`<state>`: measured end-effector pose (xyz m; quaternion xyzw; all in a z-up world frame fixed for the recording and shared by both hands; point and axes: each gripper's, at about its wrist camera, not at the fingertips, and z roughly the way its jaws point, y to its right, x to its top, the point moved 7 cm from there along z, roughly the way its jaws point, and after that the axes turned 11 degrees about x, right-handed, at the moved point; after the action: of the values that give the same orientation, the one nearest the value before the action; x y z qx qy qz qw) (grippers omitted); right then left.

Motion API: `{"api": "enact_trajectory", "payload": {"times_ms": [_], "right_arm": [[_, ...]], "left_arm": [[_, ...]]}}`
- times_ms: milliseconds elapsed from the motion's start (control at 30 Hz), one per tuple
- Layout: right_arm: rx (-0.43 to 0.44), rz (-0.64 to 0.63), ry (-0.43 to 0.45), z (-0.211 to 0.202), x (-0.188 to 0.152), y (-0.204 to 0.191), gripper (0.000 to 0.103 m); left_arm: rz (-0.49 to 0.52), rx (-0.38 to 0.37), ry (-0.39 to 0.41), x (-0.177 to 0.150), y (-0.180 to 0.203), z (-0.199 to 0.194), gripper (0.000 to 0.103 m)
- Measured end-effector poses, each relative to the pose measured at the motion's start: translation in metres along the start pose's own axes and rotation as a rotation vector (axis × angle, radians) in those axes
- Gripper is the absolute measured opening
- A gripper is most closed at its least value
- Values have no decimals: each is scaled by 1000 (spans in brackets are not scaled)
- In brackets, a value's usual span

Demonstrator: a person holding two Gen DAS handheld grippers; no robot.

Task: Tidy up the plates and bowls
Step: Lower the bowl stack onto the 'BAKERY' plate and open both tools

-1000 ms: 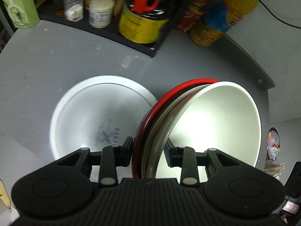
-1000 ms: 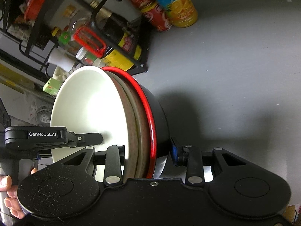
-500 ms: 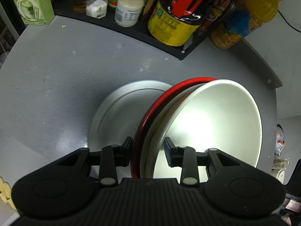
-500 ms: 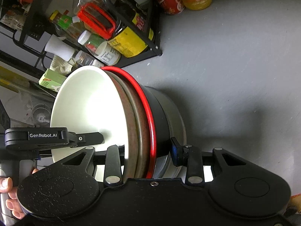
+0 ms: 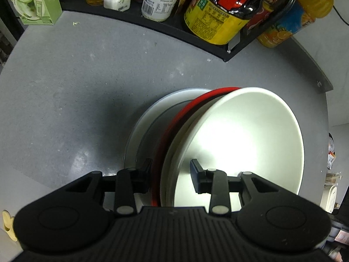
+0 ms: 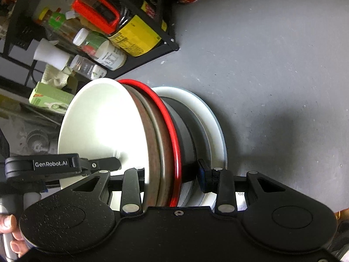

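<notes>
A nested stack of bowls, with a white bowl [image 5: 244,135] inside, a brownish one and a black bowl with a red rim [image 5: 174,128] outside, sits on a white plate [image 5: 148,118] on the grey table. My left gripper [image 5: 171,176] straddles the stack's rim, its jaws a little apart from it. My right gripper [image 6: 172,176] straddles the opposite rim of the stack [image 6: 165,131], over the plate [image 6: 209,118]; its right finger stands clear of the black wall. The left gripper's fingers [image 6: 98,164] show inside the white bowl in the right wrist view.
A black rack [image 5: 165,28] along the table's far edge holds jars, a big yellow-labelled bottle [image 5: 220,15] and cans. An orange juice bottle [image 5: 294,15] stands beside it, and a green carton [image 5: 35,2] at far left.
The stack has come down over the white plate and now rests on it. Both grippers' jaws have widened around the rims.
</notes>
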<state>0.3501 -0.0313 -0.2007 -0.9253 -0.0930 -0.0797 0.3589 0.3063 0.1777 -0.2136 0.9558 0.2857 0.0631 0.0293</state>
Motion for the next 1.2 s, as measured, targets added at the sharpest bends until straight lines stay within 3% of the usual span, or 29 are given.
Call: {"api": "enact_trajectory", "payload": {"times_ms": [300,433,467,533,700,800,900,933,1200], "right_arm": [[-20,50,40,2,-2,3,39],[-40,53,65,1,-3,0,41],[-44,46,85,-1,-2,-3,44],[-49,13,145,-11,-1,-10,59],[-88,-28,260,-37,3,-20,75],[-124,-58,331,-55,5,-20,91],[-158,-78,371,-70,5,-17,97],[-179,-74,371,-73,5,-14,103],[-251,-76,456,-102,1,-4,103]], "left_arm": [[91,-34,20,2,3,2,36],[160,0,65,5,2,-5,40],[187,7,77,6,2,-8,42],[240,6,92,7,3,-11,47],[306,24,129,12,5,-20,66],[328,15,146,15,7,-27,71],[361,15,179,17,10,-35,79],[360,11,185,17,10,-39,80],[329,13,268,19,18,-62,102]]}}
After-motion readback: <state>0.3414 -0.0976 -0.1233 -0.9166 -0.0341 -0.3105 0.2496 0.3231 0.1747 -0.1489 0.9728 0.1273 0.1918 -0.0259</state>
